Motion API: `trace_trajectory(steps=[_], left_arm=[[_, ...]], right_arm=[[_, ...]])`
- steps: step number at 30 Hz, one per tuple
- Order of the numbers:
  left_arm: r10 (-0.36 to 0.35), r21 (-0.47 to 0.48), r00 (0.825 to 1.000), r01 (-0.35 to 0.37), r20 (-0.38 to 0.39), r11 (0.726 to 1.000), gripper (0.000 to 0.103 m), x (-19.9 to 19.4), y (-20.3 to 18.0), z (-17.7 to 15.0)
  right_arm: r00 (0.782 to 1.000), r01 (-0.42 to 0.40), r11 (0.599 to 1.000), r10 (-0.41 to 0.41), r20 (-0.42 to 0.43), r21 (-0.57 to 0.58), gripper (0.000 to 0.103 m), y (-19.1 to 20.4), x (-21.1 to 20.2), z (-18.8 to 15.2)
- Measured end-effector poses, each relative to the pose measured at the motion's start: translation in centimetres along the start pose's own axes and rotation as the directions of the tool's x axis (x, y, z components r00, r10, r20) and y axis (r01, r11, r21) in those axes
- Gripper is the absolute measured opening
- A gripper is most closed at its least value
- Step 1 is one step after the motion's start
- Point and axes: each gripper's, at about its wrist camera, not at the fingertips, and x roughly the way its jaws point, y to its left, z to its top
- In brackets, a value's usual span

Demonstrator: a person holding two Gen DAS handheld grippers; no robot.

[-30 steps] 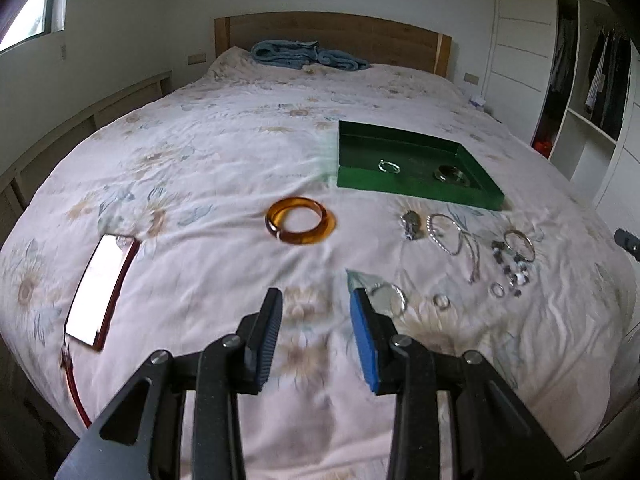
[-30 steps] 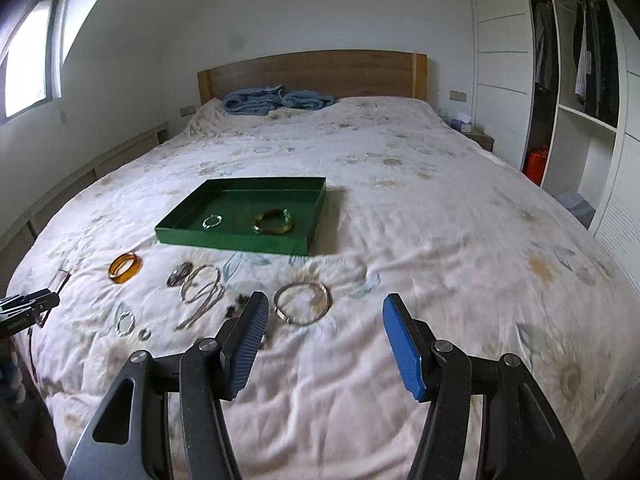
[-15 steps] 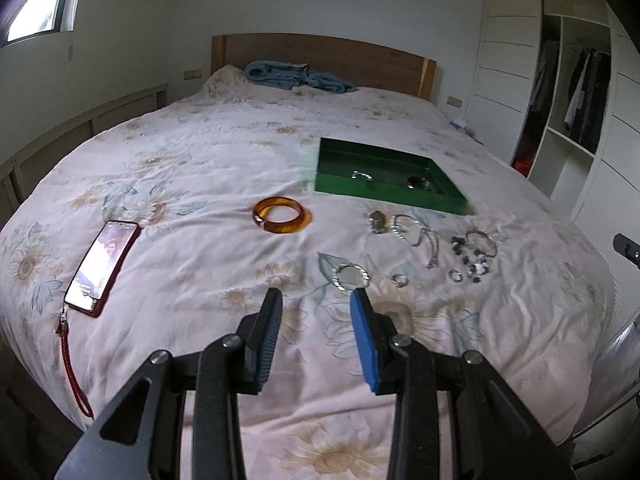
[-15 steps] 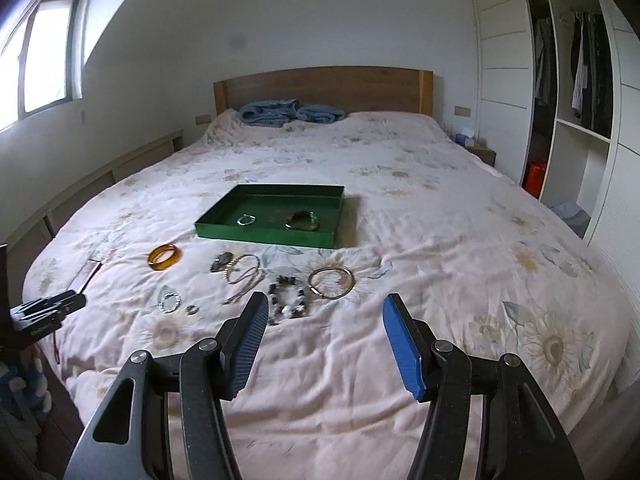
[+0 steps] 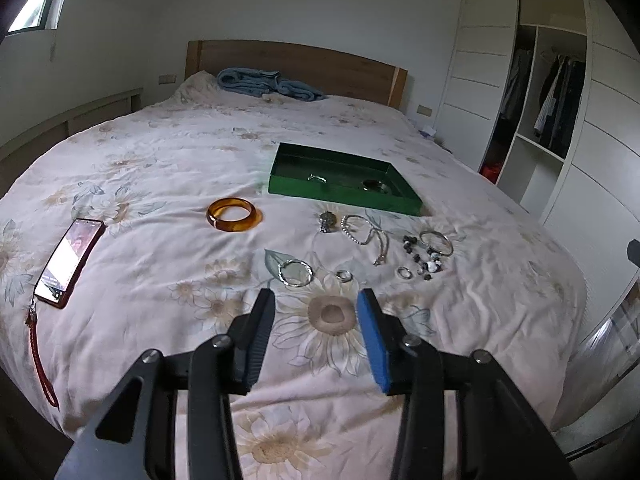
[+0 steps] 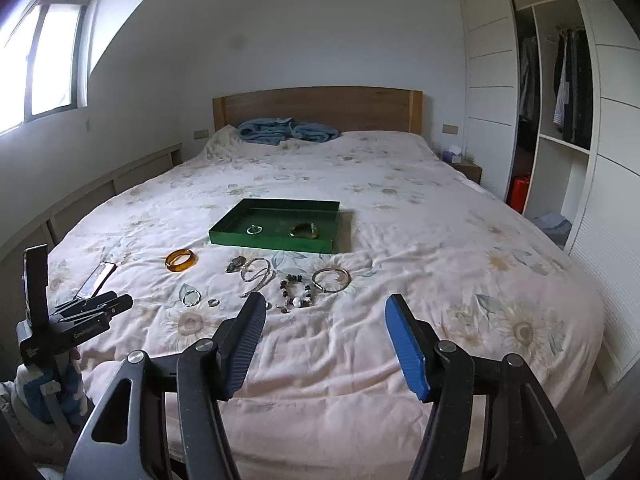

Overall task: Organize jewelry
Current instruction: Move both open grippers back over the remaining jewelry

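A green tray (image 5: 340, 197) lies mid-bed and holds a small silver bangle (image 5: 317, 178) and a dark bangle (image 5: 375, 185). In front of it on the floral bedspread lie an amber bangle (image 5: 232, 214), a pendant (image 5: 327, 222), a silver chain (image 5: 366, 233), a bead bracelet (image 5: 424, 255), a silver bangle (image 5: 437, 240), a thin hoop (image 5: 295, 273) and two small rings (image 5: 344, 275). My left gripper (image 5: 315, 296) hovers just short of the hoop and rings, its jaws opening with nothing between them. My right gripper (image 6: 326, 300) stands open and empty, short of the bead bracelet (image 6: 296, 290).
A phone (image 5: 70, 260) with a red strap lies at the bed's left. A blue blanket (image 5: 268, 84) is bunched by the wooden headboard. An open wardrobe (image 5: 536, 112) stands to the right. In the right wrist view the left gripper (image 6: 96, 308) shows at the left edge.
Both grippers have drawn back from the jewelry, so tray and pieces look smaller and farther. The left jaws have spread wider.
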Motion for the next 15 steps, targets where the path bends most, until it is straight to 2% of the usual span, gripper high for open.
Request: trace_trajectory(steps=[9, 15], left_arm=[[0.024, -0.011, 0.999, -0.025, -0.032, 1.0, 0.041, 0.4, 1.4, -0.5], [0.047, -0.051, 0.997, -0.051, -0.069, 0.997, 0.041, 1.1, 3.2, -0.7]], right_arm=[[1.0, -0.011, 1.0, 0.011, -0.008, 0.012, 0.062, 0.2, 0.4, -0.1], [0.998, -0.052, 0.998, 0.053, -0.038, 0.029, 0.062, -0.4, 3.0, -0.3]])
